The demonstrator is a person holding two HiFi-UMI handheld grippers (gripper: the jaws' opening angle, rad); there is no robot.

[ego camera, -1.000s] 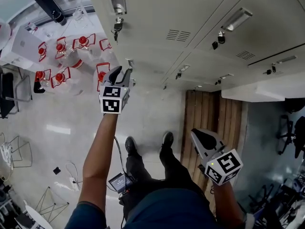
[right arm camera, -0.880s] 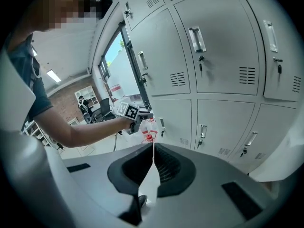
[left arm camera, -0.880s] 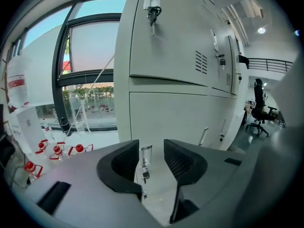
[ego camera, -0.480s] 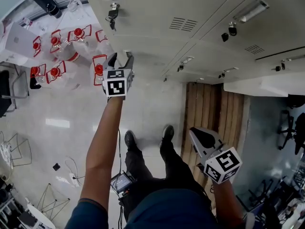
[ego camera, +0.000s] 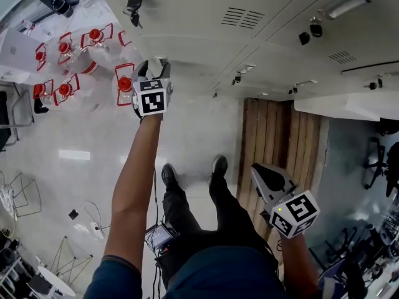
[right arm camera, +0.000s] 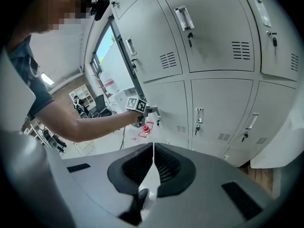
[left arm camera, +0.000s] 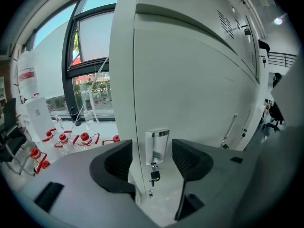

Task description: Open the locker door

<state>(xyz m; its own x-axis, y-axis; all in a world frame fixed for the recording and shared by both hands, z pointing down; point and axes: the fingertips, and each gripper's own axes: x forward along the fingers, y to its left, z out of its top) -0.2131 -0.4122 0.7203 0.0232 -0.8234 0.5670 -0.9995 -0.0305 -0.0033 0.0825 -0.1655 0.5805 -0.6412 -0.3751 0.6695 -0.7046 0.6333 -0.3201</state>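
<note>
Left gripper view looks along the left hand-held gripper, whose jaws stand wide apart and have just been opening. The chrome handle of the locker door shows in the gap between them, and neither pad touches it. The handle's long axis runs up and down, close to the door's left edge, with a key hanging just under it. The door's face points towards the person; whether it is ajar I cannot tell. The right hand-held gripper is low at the person's side, jaws together on nothing. Against a second ago, in the head view the left hand-held gripper sits further left, off the handle it then reached.
</note>
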